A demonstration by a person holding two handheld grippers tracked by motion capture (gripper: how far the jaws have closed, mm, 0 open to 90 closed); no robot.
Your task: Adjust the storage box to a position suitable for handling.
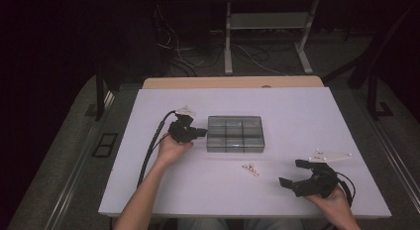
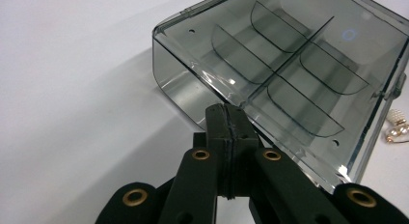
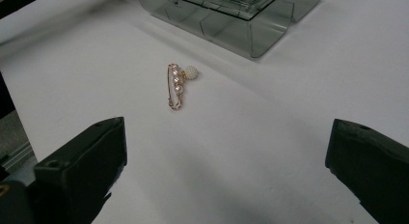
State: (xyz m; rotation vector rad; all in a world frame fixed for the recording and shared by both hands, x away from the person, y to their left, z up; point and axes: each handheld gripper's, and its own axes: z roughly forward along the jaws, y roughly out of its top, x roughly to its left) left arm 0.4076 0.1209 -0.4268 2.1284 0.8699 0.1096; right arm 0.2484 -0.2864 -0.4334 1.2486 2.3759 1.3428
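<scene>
Two grippers work over a white table (image 1: 297, 116), one in each of the person's hands. The left gripper (image 1: 200, 132) has its jaws pressed together with nothing between them, and its closed tip sits right at the left end of a smoky clear compartment box (image 1: 236, 134); in the left gripper view the tip (image 2: 226, 119) meets the near lower edge of the box (image 2: 289, 64), though contact cannot be told for sure. The box's lid is shut, and curved dividers inside split it into compartments, which look bare. The right gripper (image 1: 293, 173) has its jaws spread wide apart, holding nothing, and rests well apart from the box, near the table's front right. A small gold pin with pearl beads (image 1: 250, 168) lies flat on the table ahead of the open right gripper, between that gripper and the box, near the box's front edge but not touching it. In the right gripper view the pin (image 3: 176, 85) lies ahead and a little left of the midline between the two black jaws, well beyond their tips, with the box (image 3: 231, 16) farther off behind it. In the left gripper view the pin's beads (image 2: 398, 126) peek out just past the box's far right corner. A white three-cornered plate (image 1: 331, 155) rides just beyond the right gripper.
</scene>
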